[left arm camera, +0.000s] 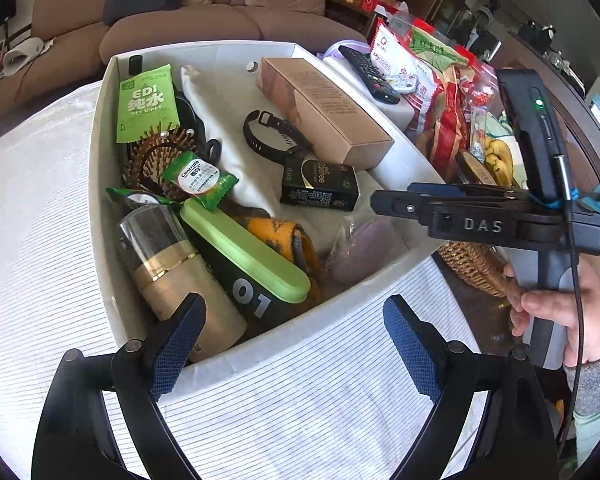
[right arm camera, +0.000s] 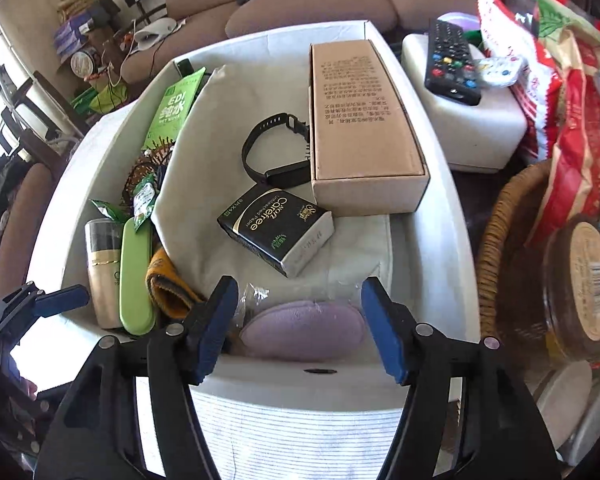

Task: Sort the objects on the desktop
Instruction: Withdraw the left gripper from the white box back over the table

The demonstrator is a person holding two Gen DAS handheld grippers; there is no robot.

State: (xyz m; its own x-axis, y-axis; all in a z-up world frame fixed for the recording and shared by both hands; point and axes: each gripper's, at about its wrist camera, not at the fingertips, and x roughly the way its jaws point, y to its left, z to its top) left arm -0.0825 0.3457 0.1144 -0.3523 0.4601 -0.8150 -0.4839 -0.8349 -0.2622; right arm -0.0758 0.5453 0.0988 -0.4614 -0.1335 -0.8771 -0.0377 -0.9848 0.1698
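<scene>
Right gripper parted, empty, directly above bagged purple pad at white bin's near edge, pad's long axis spanning jaws; left gripper open, farther left.

White bin, green case, purple pad, striped cloth.

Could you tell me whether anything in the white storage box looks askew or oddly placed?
Yes: the long cardboard box lies propped against the white storage box's right wall, overlapping the black wristband. The Carefree tissue pack rests tilted beside it.
</scene>
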